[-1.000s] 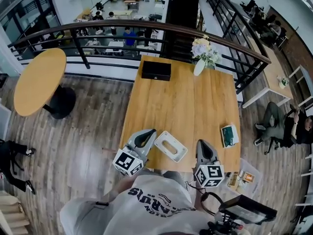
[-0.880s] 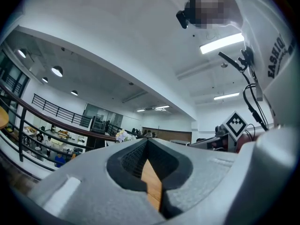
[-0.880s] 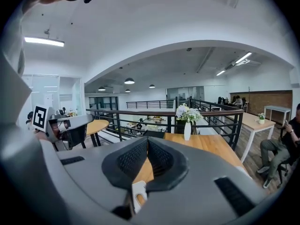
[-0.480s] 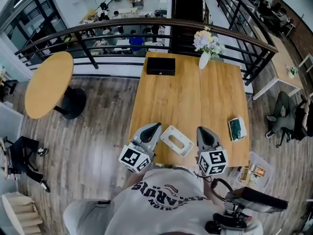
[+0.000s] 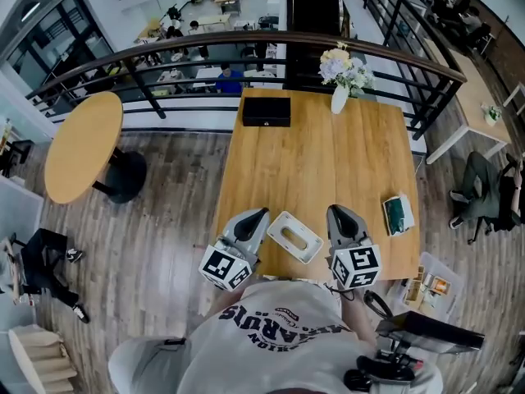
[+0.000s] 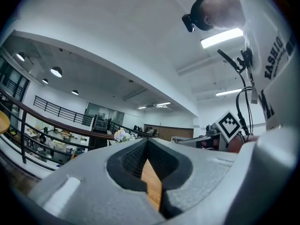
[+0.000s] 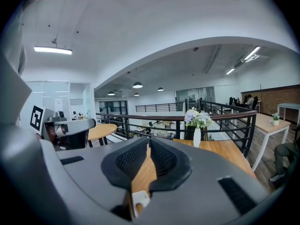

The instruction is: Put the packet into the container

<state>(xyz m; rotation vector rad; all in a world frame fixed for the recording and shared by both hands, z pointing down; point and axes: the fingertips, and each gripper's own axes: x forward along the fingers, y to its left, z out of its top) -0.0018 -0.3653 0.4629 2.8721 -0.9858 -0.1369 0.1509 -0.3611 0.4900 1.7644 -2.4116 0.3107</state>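
Observation:
A green packet (image 5: 399, 214) lies near the right edge of the wooden table (image 5: 312, 162). The white container (image 5: 291, 236), a shallow box with an oval slot in its top, sits at the near edge between my two grippers. Left of the container my left gripper (image 5: 260, 213) rests with its jaws shut and nothing held; in its own view the left gripper (image 6: 146, 141) has its tips touching. My right gripper (image 5: 336, 209) is just right of the container, well short of the packet. It is shut and holds nothing, as the right gripper (image 7: 148, 140) shows in its own view.
A black box (image 5: 266, 111) and a white vase of flowers (image 5: 340, 97) stand at the table's far end, by a dark railing (image 5: 164, 52). A round table (image 5: 80, 144) stands on the floor to the left. A chair (image 5: 484, 195) and a person's legs are at the right.
The head view has shifted a little. Both grippers stay beside the container; the right one has edged slightly forward. Nothing was taken hold of or let go.

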